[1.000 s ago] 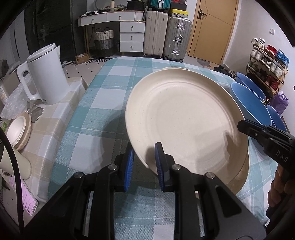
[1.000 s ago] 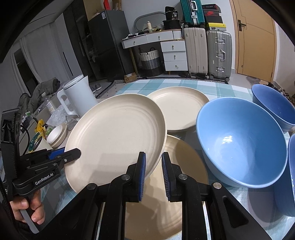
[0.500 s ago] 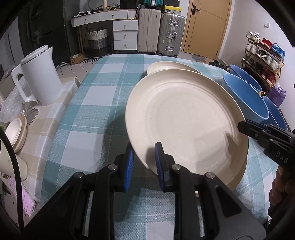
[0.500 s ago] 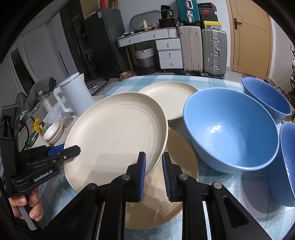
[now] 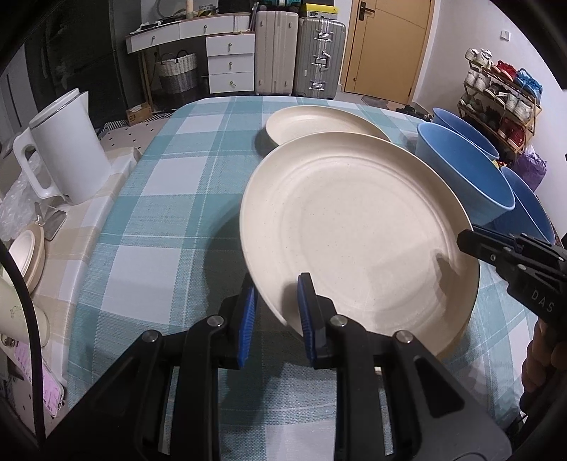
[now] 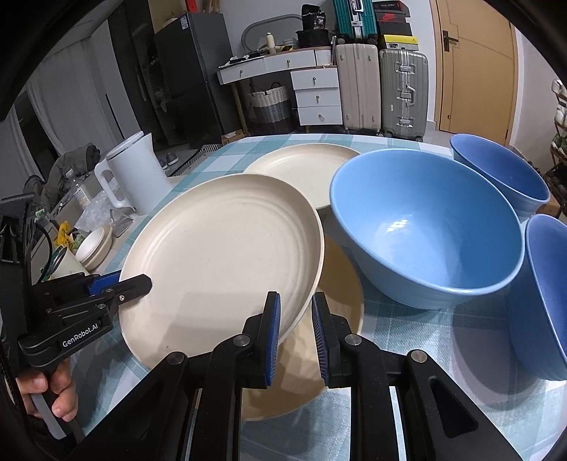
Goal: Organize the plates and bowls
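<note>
— Holding what? 
— Both tools, left tool (image 5: 274, 305) and right tool (image 6: 296, 319), pinch one round cream plate (image 6: 226, 255) above another at six o'clock.
— Advice? 
— Probably lower level, release together.

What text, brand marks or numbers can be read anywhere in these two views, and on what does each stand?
"GenRobot.AI": white print on the body of the left gripper, in the right wrist view.
"DAS": white letters on the body of the right gripper, in the left wrist view; the rest is cut off.
"38": on a black box atop the white desk.
Print on the cardboard box on the floor: too small to read.
</note>
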